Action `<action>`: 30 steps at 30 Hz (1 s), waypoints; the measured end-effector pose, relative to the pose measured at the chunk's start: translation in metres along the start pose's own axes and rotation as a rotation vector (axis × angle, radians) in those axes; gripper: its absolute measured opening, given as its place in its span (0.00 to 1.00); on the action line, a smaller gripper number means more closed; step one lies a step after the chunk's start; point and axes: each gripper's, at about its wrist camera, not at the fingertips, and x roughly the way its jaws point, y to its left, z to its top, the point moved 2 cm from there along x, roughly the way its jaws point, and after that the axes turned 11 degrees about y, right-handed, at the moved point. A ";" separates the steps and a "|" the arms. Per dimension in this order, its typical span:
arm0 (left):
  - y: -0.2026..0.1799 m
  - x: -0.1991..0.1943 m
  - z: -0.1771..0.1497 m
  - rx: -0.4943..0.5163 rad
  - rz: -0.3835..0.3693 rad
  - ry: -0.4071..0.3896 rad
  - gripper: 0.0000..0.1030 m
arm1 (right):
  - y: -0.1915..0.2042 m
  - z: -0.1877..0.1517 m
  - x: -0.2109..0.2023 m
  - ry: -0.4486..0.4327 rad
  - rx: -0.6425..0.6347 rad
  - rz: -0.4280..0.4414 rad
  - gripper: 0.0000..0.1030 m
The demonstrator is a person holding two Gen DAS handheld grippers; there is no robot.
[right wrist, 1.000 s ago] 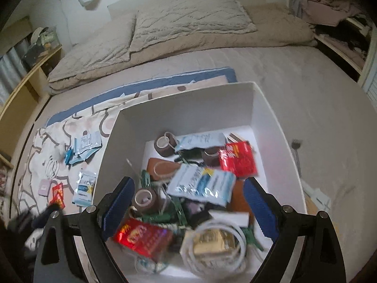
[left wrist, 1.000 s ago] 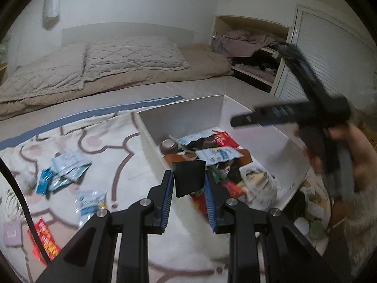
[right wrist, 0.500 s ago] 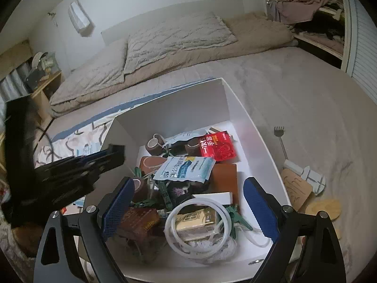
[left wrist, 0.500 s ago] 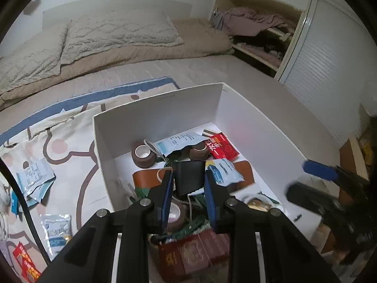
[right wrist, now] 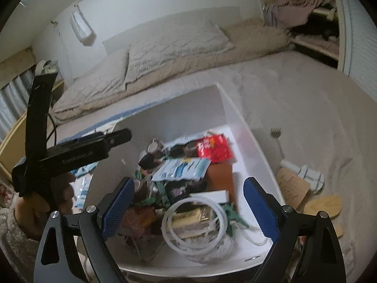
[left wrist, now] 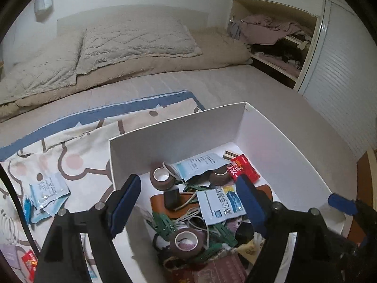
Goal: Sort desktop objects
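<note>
An open white cardboard box [left wrist: 179, 127] sits on the bed, a small black block [left wrist: 171, 199] inside it before a brown tape roll [left wrist: 161, 178], loose pale sachets [left wrist: 48, 189] on the patterned blanket [left wrist: 77, 141] to its left, pillows [left wrist: 136, 37] behind.

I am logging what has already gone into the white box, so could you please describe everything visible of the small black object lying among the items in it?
The small black object is a dark, matte, roughly rectangular block with rounded corners, possibly plastic. It lies loose inside the white box, resting on a brown flat item just in front of a brown tape roll, with pale cord beside it. Neither hand-held gripper touches it. No markings can be made out.
</note>
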 end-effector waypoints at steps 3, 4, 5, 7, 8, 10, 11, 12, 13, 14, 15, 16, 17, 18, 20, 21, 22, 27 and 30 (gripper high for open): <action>0.002 -0.007 -0.002 -0.001 -0.004 -0.005 0.80 | 0.002 -0.001 -0.007 -0.029 -0.010 -0.011 0.91; 0.003 -0.010 -0.003 0.002 -0.002 -0.009 0.80 | 0.002 -0.002 -0.009 -0.035 -0.011 -0.010 0.91; 0.004 -0.012 -0.004 0.003 -0.001 -0.013 0.80 | 0.003 -0.002 -0.011 -0.038 -0.012 -0.010 0.91; 0.005 -0.016 -0.007 0.004 -0.002 -0.016 0.81 | 0.005 -0.003 -0.014 -0.045 -0.013 -0.005 0.91; 0.005 -0.017 -0.008 0.003 -0.002 -0.015 0.81 | 0.006 -0.004 -0.016 -0.050 -0.014 -0.003 0.91; 0.005 -0.021 -0.011 0.002 -0.006 -0.013 0.84 | 0.009 -0.003 -0.019 -0.059 -0.021 -0.004 0.91; 0.005 -0.023 -0.013 0.003 -0.006 -0.015 0.85 | 0.011 -0.003 -0.021 -0.066 -0.025 -0.008 0.91; 0.005 -0.026 -0.015 0.003 -0.004 -0.019 0.87 | 0.014 -0.003 -0.023 -0.076 -0.034 -0.015 0.91; 0.005 -0.028 -0.016 0.005 -0.004 -0.022 0.89 | 0.016 -0.003 -0.024 -0.085 -0.042 -0.024 0.91; 0.004 -0.031 -0.018 0.008 -0.002 -0.023 0.90 | 0.018 -0.004 -0.027 -0.097 -0.052 -0.035 0.91; 0.004 -0.035 -0.020 0.014 0.001 -0.027 0.93 | 0.022 -0.005 -0.030 -0.109 -0.063 -0.042 0.91; 0.004 -0.038 -0.022 0.016 0.004 -0.031 0.95 | 0.024 -0.005 -0.033 -0.119 -0.071 -0.044 0.91; 0.005 -0.042 -0.024 0.017 0.006 -0.036 0.96 | 0.026 -0.006 -0.035 -0.124 -0.074 -0.046 0.91; 0.006 -0.046 -0.025 0.016 0.007 -0.044 0.98 | 0.028 -0.006 -0.037 -0.128 -0.077 -0.049 0.91; 0.008 -0.053 -0.029 0.012 0.004 -0.053 0.99 | 0.032 -0.007 -0.041 -0.135 -0.081 -0.063 0.91; 0.010 -0.058 -0.031 0.007 0.002 -0.058 0.99 | 0.033 -0.007 -0.042 -0.138 -0.083 -0.071 0.91; 0.010 -0.061 -0.032 0.005 0.001 -0.062 0.99 | 0.035 -0.008 -0.043 -0.141 -0.085 -0.077 0.91; 0.015 -0.084 -0.045 0.004 0.019 -0.105 0.99 | 0.041 -0.017 -0.056 -0.190 -0.075 -0.117 0.91; 0.018 -0.096 -0.051 -0.002 0.031 -0.126 0.99 | 0.048 -0.023 -0.060 -0.197 -0.077 -0.123 0.97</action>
